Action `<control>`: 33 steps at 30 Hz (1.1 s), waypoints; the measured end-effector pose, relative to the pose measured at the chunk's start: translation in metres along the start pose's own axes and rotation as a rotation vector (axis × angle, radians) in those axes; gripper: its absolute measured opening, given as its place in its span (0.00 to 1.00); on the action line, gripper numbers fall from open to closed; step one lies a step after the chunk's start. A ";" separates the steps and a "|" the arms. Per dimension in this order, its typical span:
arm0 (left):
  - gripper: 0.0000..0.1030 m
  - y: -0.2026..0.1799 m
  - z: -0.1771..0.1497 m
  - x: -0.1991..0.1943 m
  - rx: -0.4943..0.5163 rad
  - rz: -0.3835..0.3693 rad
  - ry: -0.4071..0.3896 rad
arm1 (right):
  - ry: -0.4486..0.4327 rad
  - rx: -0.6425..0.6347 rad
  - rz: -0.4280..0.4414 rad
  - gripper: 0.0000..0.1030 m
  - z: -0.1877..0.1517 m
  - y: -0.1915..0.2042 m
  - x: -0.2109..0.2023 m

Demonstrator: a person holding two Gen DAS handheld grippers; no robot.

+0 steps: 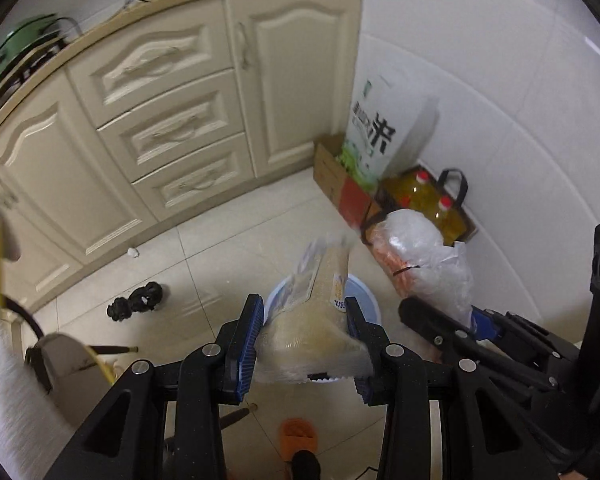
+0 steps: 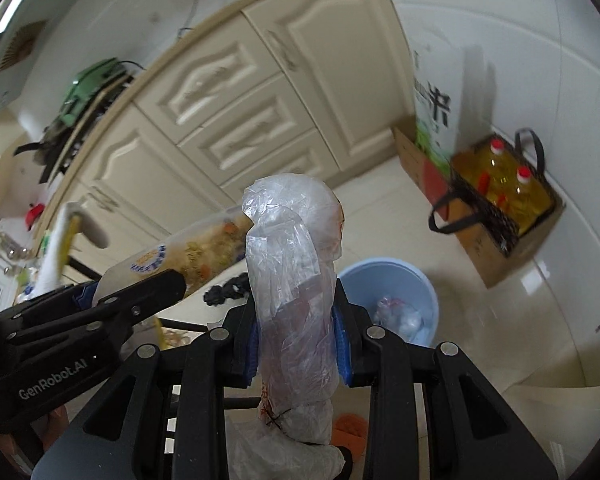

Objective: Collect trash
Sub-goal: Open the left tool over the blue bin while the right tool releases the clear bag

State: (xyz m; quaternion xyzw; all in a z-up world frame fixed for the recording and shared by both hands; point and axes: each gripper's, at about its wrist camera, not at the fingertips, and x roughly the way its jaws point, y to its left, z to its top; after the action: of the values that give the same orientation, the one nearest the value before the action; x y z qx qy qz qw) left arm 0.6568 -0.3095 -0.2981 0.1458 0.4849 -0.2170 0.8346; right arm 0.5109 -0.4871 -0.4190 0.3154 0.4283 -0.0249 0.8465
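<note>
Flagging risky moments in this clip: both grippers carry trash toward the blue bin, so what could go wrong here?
The food wrapper in the left gripper sticks out loosely and might miss the blue bin. The limp plastic bag in the right gripper could slip or snag.

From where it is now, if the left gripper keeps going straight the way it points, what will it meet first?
Most likely the blue bin on the floor. The left gripper, shut on a food packet, points down at it, and the packet's tip already overlaps the rim in this view. Depth is unclear, so the gap cannot be judged.
</note>
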 end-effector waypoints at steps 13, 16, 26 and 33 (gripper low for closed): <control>0.53 -0.007 0.027 0.075 -0.017 0.037 0.039 | 0.079 0.066 -0.044 0.29 -0.008 -0.041 0.055; 0.53 -0.010 0.024 0.072 -0.020 0.055 0.028 | 0.093 0.063 -0.045 0.29 -0.009 -0.040 0.063; 0.61 -0.012 0.007 0.064 -0.036 0.076 0.050 | 0.140 0.056 -0.068 0.30 -0.017 -0.041 0.089; 0.68 -0.006 0.005 0.032 -0.066 0.086 0.016 | 0.073 0.014 -0.085 0.41 -0.003 -0.024 0.074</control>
State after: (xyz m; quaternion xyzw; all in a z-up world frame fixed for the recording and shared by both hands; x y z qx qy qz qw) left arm 0.6717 -0.3240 -0.3238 0.1405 0.4918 -0.1635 0.8436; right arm 0.5478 -0.4875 -0.4874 0.3034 0.4716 -0.0521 0.8263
